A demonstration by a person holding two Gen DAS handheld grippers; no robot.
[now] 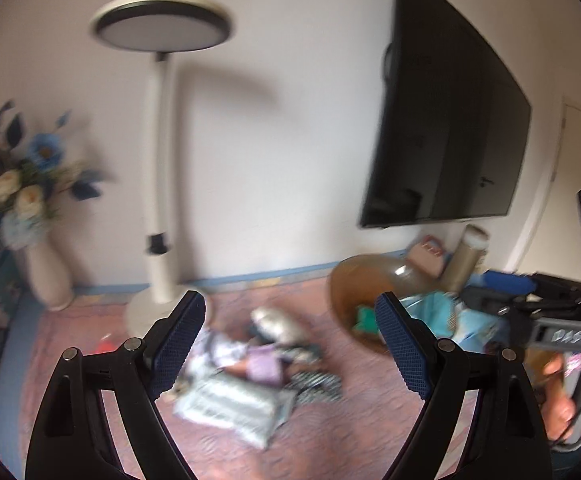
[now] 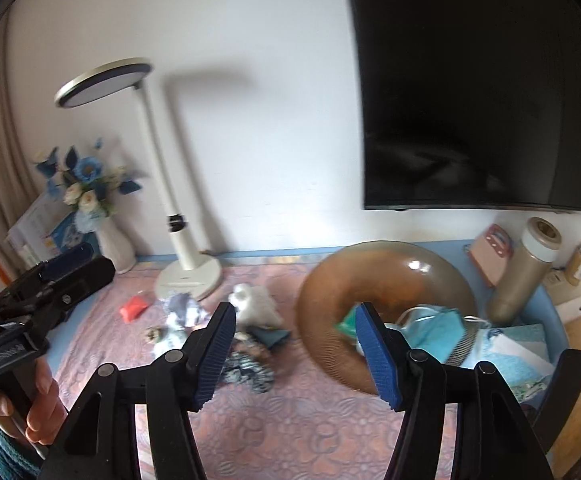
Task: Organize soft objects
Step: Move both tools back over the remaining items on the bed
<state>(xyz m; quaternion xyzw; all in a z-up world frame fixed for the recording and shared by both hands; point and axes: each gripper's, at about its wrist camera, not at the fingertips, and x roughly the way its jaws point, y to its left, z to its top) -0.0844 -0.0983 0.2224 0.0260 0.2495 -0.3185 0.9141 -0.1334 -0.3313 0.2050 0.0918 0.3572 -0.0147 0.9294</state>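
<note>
- Roughly at far left, a red scrap lies alone on the pink patterned cloth, well apart from both grippers.
- Next comes the heap of soft objects: striped, lilac and grey pieces loose on the cloth, blurred, stretching from near-left to far-right in the left wrist view.
- The left gripper hangs above that heap with its fingers spread wide and nothing between them; the heap sits just ahead and below, so this hand looks the nearer one.
- The right gripper is also open and empty; in its view the heap lies ahead and to the left of its fingers.
- Right of the heap stands the brown bowl, tilted, already holding teal and blue soft pieces; it lies ahead and right of the right fingers.
- A judgement: the next pick favours the left hand, reaching down and forward.
</note>
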